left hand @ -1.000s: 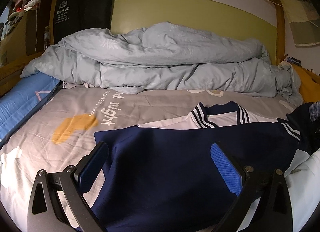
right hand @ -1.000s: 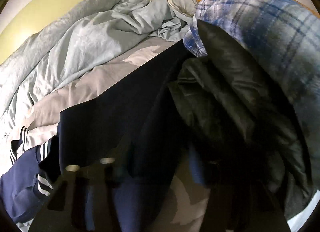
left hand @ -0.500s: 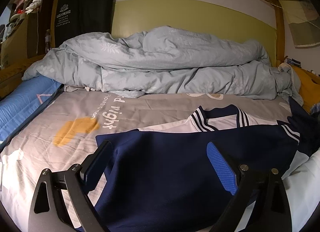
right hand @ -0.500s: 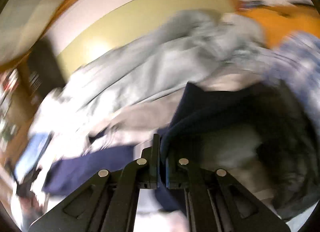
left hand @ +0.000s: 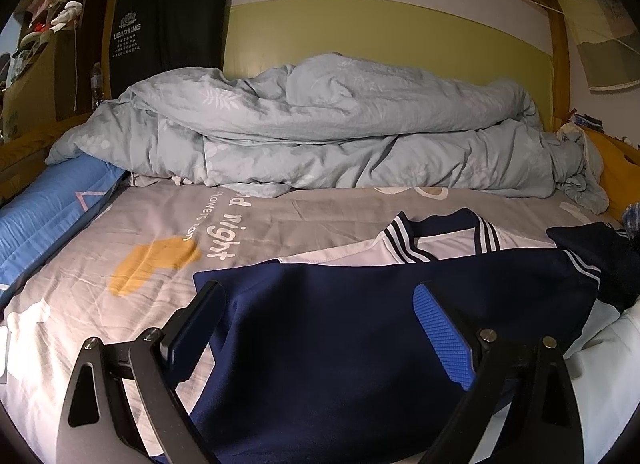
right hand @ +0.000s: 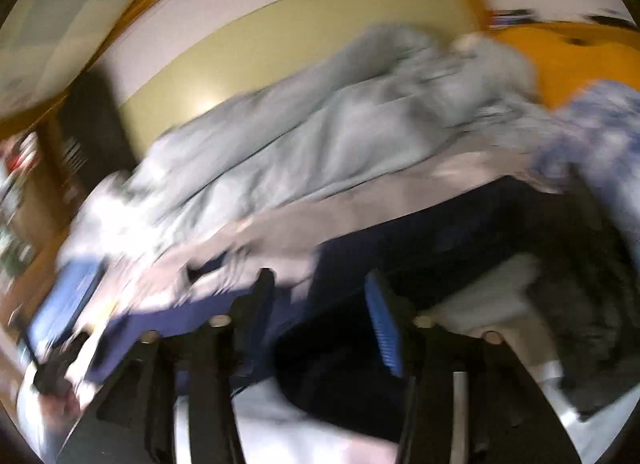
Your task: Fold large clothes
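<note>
both grippers, left gripper (left hand: pixel 320 328) and right gripper (right hand: pixel 320 304), have jaws open and empty: grip the navy jacket (left hand: pixel 360 344) at its hem corners, then fold evenly.

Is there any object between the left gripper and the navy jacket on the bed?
Nothing visible. The left gripper hangs open directly over the navy jacket, with only air between its fingers and the cloth.

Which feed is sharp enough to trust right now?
Left wrist view: sharp, evenly lit, navy jacket and duvet crisp, edges fisheye-bent. Right wrist view: heavy motion blur, dark foreground; right tool looks open.
</note>
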`<state>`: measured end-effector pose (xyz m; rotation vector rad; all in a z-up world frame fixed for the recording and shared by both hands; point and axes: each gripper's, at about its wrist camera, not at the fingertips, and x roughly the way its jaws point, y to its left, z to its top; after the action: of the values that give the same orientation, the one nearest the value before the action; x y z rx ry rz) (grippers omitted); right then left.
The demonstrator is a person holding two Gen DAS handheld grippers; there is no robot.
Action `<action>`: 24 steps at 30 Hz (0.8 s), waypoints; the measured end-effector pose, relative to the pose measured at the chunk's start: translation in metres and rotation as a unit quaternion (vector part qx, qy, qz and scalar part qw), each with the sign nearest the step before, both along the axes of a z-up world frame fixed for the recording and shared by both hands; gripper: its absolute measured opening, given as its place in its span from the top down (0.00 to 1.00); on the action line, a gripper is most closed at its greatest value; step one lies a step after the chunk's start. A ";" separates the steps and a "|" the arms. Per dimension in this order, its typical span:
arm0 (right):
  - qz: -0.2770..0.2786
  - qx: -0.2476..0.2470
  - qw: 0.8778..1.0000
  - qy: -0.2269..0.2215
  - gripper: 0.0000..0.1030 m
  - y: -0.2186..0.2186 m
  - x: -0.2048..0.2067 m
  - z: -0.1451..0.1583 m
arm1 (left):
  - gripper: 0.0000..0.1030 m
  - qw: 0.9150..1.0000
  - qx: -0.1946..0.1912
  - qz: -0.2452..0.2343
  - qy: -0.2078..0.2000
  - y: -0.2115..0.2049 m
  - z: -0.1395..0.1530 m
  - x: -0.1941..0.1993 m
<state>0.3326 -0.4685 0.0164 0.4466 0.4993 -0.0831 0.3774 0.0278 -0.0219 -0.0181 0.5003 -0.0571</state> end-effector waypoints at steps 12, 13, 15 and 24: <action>-0.052 0.138 0.985 0.093 0.41 -0.064 0.056 -0.071 | 0.06 1.000 0.010 -0.004 0.007 -0.003 -0.004 0.002; -0.059 0.143 0.984 0.085 0.32 -0.066 0.054 -0.069 | 0.06 1.000 0.012 -0.006 0.007 -0.004 -0.005 0.003; -0.071 0.143 0.984 0.076 0.18 -0.068 0.058 -0.060 | 0.06 1.000 0.016 -0.009 0.008 -0.006 -0.006 0.003; -0.130 0.094 0.978 0.131 0.82 -0.080 0.090 -0.082 | 0.06 1.000 -0.003 0.000 0.020 0.002 -0.010 0.007</action>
<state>0.4224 -0.5488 -0.0660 0.6896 0.7084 -0.3523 0.3846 0.0297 -0.0318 -0.0247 0.5398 -0.0582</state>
